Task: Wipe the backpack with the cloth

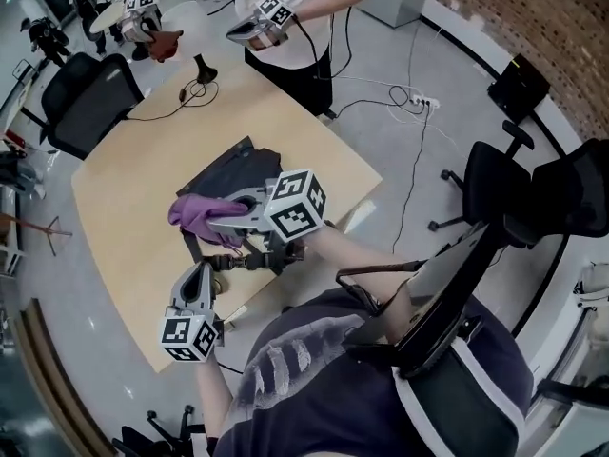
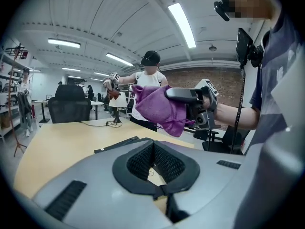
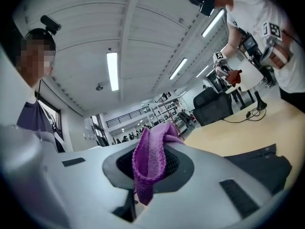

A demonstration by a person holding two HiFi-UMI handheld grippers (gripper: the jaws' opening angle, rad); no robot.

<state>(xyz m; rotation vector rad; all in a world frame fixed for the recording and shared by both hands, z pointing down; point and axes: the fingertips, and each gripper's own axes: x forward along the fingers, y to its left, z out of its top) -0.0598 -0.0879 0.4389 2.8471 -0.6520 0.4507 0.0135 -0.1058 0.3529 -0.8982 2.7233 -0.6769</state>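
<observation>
Right gripper (image 1: 228, 219) pinches a nubby purple cloth (image 1: 195, 213) above a flat black fabric backpack (image 1: 238, 165) on the pale wooden table (image 1: 124, 188); left gripper (image 1: 202, 276) closed, empty.

**Tool states: left empty, right loaded**

Left tool (image 1: 202, 276): low at the person's left, jaws pointing forward and closed together, nothing between them. Right tool (image 1: 224, 214): jaws pointing left, clamped on purple cloth (image 1: 195, 215). Right forearm (image 1: 362, 253) bare, reaching forward. Tools apart.
</observation>
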